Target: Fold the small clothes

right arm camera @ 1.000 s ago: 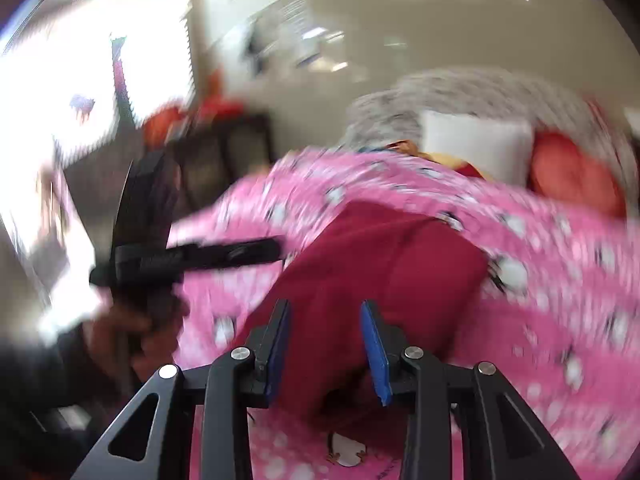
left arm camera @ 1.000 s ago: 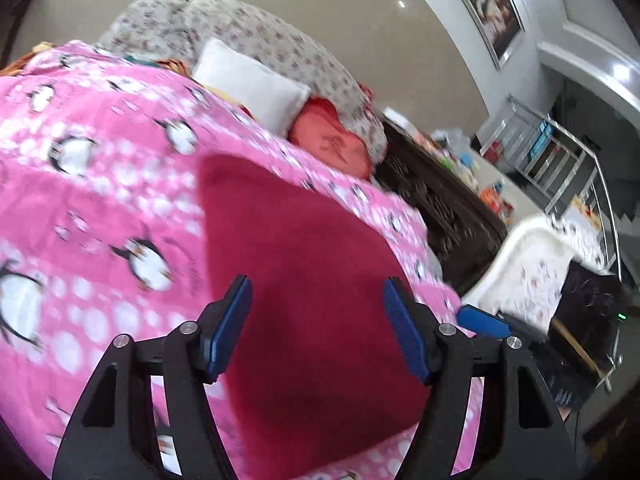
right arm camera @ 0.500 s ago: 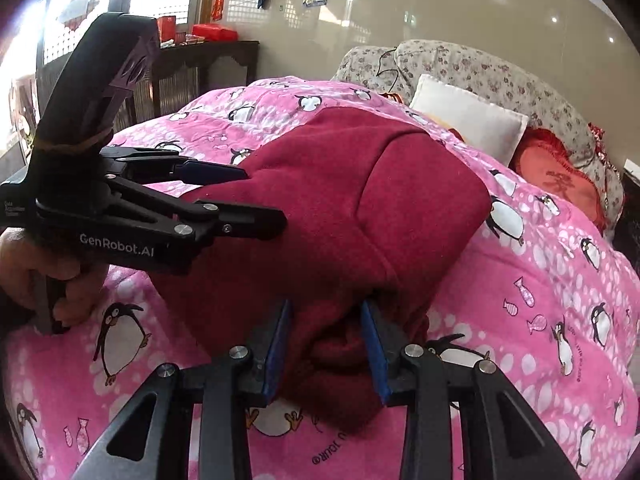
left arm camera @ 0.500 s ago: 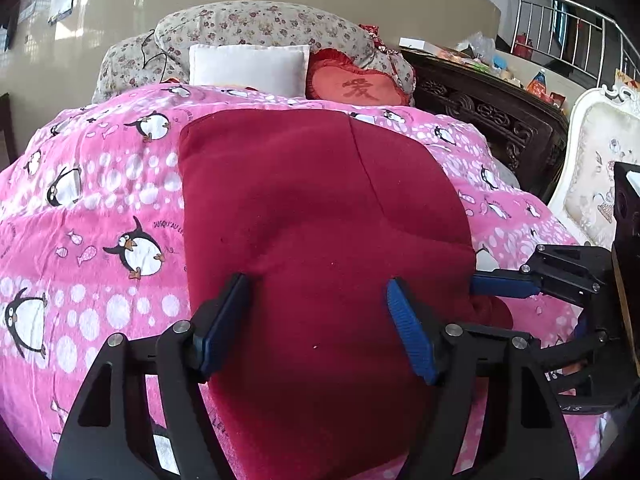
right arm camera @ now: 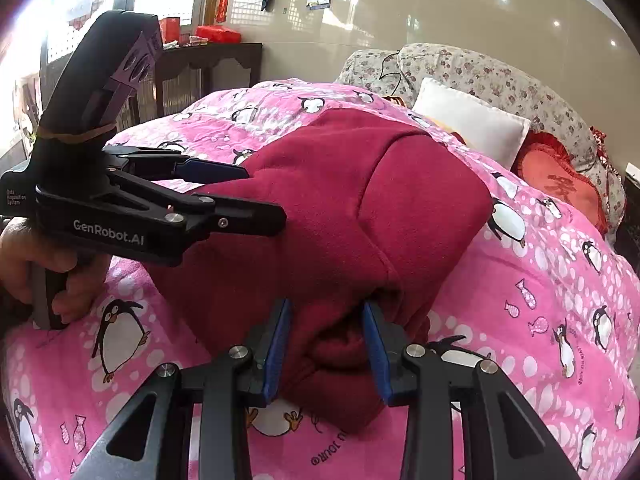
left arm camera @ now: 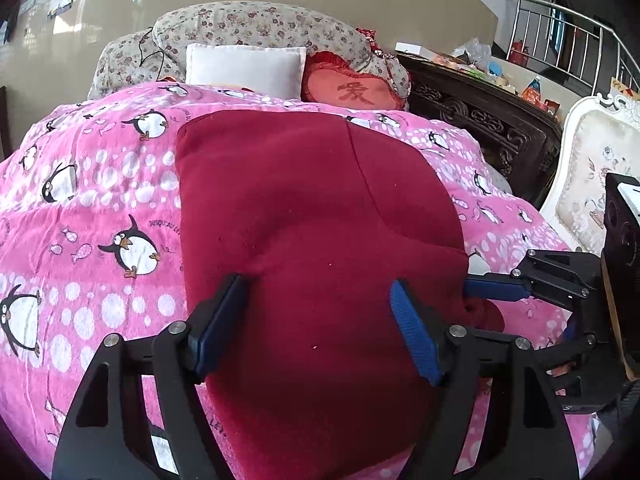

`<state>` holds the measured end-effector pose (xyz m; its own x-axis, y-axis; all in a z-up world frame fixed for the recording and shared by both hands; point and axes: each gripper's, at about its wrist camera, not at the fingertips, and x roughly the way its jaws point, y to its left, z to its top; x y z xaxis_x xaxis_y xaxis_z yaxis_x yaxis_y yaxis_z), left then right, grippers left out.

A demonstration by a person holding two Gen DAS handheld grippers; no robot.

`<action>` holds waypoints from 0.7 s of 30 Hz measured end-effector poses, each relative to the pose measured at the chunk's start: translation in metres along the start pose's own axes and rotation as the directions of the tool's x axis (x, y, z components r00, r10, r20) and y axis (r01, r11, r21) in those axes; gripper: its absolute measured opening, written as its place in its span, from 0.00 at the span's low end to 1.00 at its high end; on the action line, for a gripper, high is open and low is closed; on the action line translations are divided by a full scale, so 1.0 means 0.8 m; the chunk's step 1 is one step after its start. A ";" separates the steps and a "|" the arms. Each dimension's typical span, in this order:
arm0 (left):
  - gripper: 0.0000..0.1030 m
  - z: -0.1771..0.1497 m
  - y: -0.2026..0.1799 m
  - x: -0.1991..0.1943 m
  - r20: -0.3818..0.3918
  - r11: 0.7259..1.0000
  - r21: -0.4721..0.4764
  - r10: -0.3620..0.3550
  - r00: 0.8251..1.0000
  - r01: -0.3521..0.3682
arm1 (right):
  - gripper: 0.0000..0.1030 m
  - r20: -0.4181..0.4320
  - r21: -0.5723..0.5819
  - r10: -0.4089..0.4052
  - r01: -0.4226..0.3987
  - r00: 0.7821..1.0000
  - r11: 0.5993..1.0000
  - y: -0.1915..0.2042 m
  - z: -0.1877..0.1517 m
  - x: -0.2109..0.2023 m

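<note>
A dark red fleece garment (left arm camera: 312,216) lies spread on the pink penguin blanket (left arm camera: 88,200); it also shows in the right wrist view (right arm camera: 360,208). My left gripper (left arm camera: 316,308) is open, its jaws wide apart over the garment's near edge. In the right wrist view it (right arm camera: 256,196) reaches in from the left, jaws apart at the cloth's edge. My right gripper (right arm camera: 326,322) has its jaws partly closed around a bunched fold of the garment's near corner. In the left wrist view it (left arm camera: 476,292) comes in from the right at the garment's corner.
A white pillow (left arm camera: 244,68), a red heart cushion (left arm camera: 356,90) and a floral bolster (left arm camera: 256,24) lie at the bed's head. A dark carved bed frame (left arm camera: 480,120) and a white chair (left arm camera: 592,168) stand to the right. A dark side table (right arm camera: 208,60) stands on the left.
Both grippers swung to face the garment and have settled at its near edge. In the last half second they barely moved. The right jaws stay around the bunched corner.
</note>
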<state>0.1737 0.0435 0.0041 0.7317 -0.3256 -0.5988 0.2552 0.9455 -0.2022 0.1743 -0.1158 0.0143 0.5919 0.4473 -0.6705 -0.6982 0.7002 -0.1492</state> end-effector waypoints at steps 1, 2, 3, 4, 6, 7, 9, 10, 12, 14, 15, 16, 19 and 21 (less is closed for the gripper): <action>0.75 0.001 0.000 0.000 0.000 1.000 0.001 -0.001 1.000 0.001 | 0.34 0.000 0.002 0.003 -0.003 1.000 1.000 -0.001 0.000 0.000; 0.76 0.001 0.000 0.000 0.000 1.000 0.002 -0.003 1.000 0.003 | 0.34 0.001 0.004 0.005 -0.005 1.000 1.000 -0.002 0.000 -0.001; 0.76 0.001 -0.001 0.000 0.000 1.000 0.003 -0.004 1.000 0.004 | 0.34 0.001 0.006 0.008 -0.008 1.000 1.000 -0.002 -0.001 -0.001; 0.76 0.001 -0.001 0.000 0.000 1.000 0.003 -0.003 1.000 0.003 | 0.34 0.001 0.007 0.010 -0.010 1.000 1.000 -0.003 -0.001 -0.001; 0.76 0.001 -0.002 0.000 0.000 1.000 0.003 -0.003 1.000 0.003 | 0.34 0.002 0.006 0.009 -0.009 1.000 1.000 -0.003 -0.001 -0.001; 0.76 0.001 -0.001 0.000 0.000 1.000 0.002 -0.004 1.000 0.004 | 0.34 0.002 0.006 0.009 -0.009 1.000 1.000 -0.003 -0.001 -0.001; 0.76 0.001 -0.002 0.001 0.000 1.000 0.000 -0.006 1.000 0.006 | 0.34 0.003 0.005 0.010 -0.010 1.000 1.000 -0.004 -0.001 -0.001; 0.76 0.001 -0.002 0.001 0.001 1.000 -0.001 -0.007 1.000 0.007 | 0.34 0.003 0.007 0.013 -0.013 1.000 1.000 -0.004 -0.001 -0.001; 0.76 0.001 -0.002 0.001 0.001 1.000 -0.002 -0.008 1.000 0.008 | 0.34 0.006 0.013 0.021 -0.021 1.000 1.000 -0.006 -0.001 -0.001; 0.76 0.002 -0.002 0.001 0.000 1.000 -0.002 -0.008 1.000 0.008 | 0.34 0.006 0.015 0.023 -0.024 1.000 1.000 -0.006 -0.001 -0.001; 0.77 0.002 -0.004 0.001 0.000 1.000 -0.001 -0.007 1.000 0.007 | 0.34 0.005 0.013 0.021 -0.021 1.000 1.000 -0.005 0.000 -0.001; 0.77 0.001 -0.002 0.001 0.000 1.000 -0.001 -0.008 1.000 0.008 | 0.34 0.005 0.009 0.015 -0.016 1.000 1.000 -0.004 0.000 -0.001; 0.79 0.002 -0.003 0.002 -0.002 1.000 -0.002 -0.014 1.000 0.014 | 0.37 0.003 -0.016 0.009 -0.009 1.000 1.000 -0.002 0.002 -0.003; 0.79 0.003 -0.003 0.002 -0.001 1.000 -0.004 -0.015 1.000 0.015 | 0.38 0.005 -0.048 -0.016 0.016 1.000 0.999 0.005 0.003 -0.004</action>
<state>0.1755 0.0407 0.0053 0.7270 -0.3398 -0.5967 0.2638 0.9405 -0.2142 0.1704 -0.1130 0.0180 0.6045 0.4389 -0.6648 -0.7072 0.6798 -0.1943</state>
